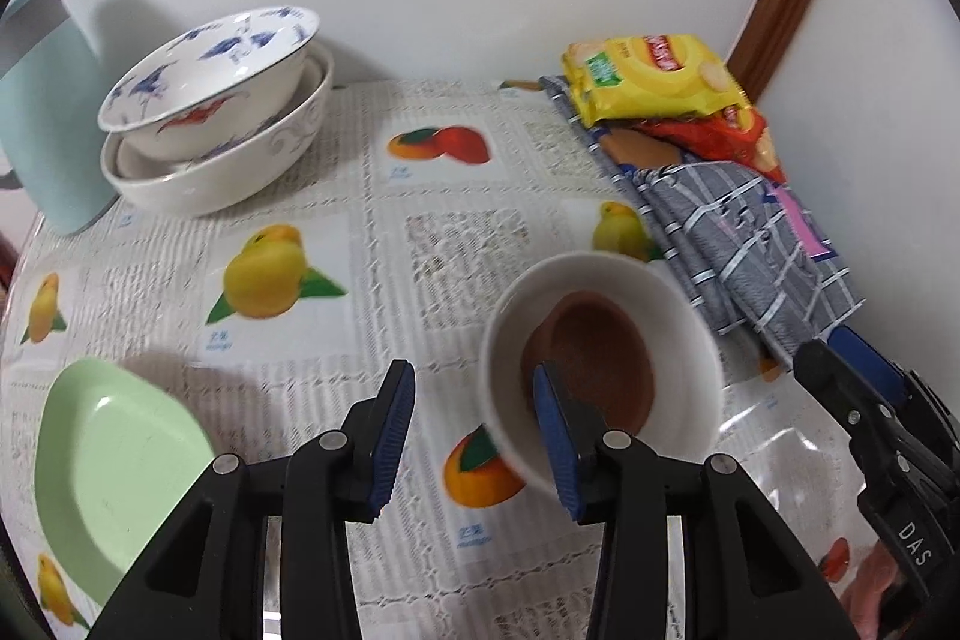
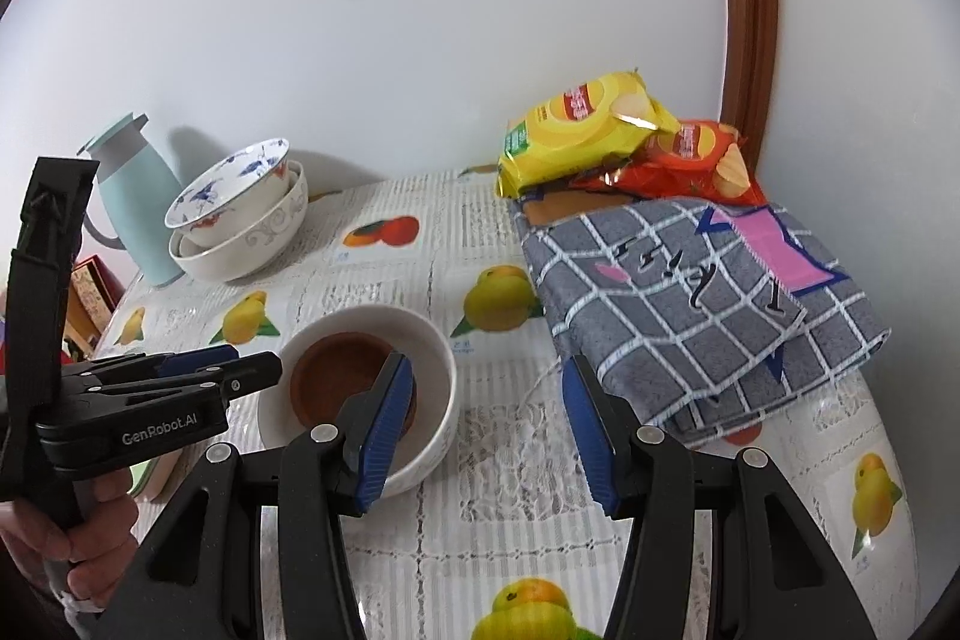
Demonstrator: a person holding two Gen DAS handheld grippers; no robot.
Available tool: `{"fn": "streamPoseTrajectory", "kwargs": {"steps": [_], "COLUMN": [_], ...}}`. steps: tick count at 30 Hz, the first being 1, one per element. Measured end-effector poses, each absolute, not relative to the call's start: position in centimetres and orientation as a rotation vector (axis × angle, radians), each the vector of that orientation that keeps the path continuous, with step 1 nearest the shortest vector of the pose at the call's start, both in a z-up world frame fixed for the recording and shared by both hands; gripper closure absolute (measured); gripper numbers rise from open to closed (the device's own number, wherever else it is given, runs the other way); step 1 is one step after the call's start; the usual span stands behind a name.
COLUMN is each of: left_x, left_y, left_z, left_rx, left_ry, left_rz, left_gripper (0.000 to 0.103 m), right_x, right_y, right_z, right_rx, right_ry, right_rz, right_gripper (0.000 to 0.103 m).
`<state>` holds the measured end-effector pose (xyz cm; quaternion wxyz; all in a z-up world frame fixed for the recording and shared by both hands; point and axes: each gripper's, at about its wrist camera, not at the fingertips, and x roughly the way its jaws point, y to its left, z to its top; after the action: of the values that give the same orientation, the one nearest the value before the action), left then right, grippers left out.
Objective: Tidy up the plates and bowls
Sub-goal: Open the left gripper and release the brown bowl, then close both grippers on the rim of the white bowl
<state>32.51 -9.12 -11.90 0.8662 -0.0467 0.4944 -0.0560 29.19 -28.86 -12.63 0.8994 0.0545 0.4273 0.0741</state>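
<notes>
A white bowl with a brown dish inside sits on the fruit-print tablecloth. It also shows in the right wrist view. My left gripper is open, its right finger over the bowl's near rim. My right gripper is open, its left finger over the bowl's right side. A blue-patterned bowl is stacked in larger white bowls at the back left. A green plate lies at the front left.
A pale teal jug stands left of the stacked bowls. A folded grey checked cloth with yellow and red snack bags lies at the right by the wall. The table edge curves at the far left.
</notes>
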Motion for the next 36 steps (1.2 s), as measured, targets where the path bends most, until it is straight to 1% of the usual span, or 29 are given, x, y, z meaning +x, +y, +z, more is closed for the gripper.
{"fn": "streamPoseTrajectory", "kwargs": {"steps": [7,12,15,21,25,32,36], "left_x": [32.8,33.8,34.4,35.6,36.2,36.2,36.2], "left_y": [-8.4,-9.0,-9.3,-9.5,-9.2,-9.2,-9.2], "left_z": [-13.5,-14.4,-14.7,-15.4,-16.3,-16.5,-16.5], "left_rx": [-0.167,-0.116,-0.093,-0.083,-0.107,-0.133,-0.132], "left_ry": [1.091,1.126,1.144,1.176,1.209,1.191,1.19], "left_rz": [-0.113,-0.094,-0.092,-0.109,-0.122,-0.161,-0.18], "left_gripper": [0.064,0.064,0.064,0.063,0.063,0.065,0.067], "right_x": [29.9,30.9,32.0,33.7,34.3,35.2,35.0], "right_y": [-29.2,-28.6,-28.0,-26.8,-25.9,-25.5,-25.4], "right_z": [-14.6,-15.2,-16.0,-17.8,-18.6,-19.9,-19.8], "right_rx": [0.169,0.167,0.167,0.112,0.061,0.055,0.046], "right_ry": [0.979,1.005,1.062,1.14,1.174,1.217,1.209], "right_rz": [0.199,0.21,0.209,0.131,0.098,0.056,0.041], "right_gripper": [0.051,0.051,0.051,0.058,0.058,0.058,0.058]}}
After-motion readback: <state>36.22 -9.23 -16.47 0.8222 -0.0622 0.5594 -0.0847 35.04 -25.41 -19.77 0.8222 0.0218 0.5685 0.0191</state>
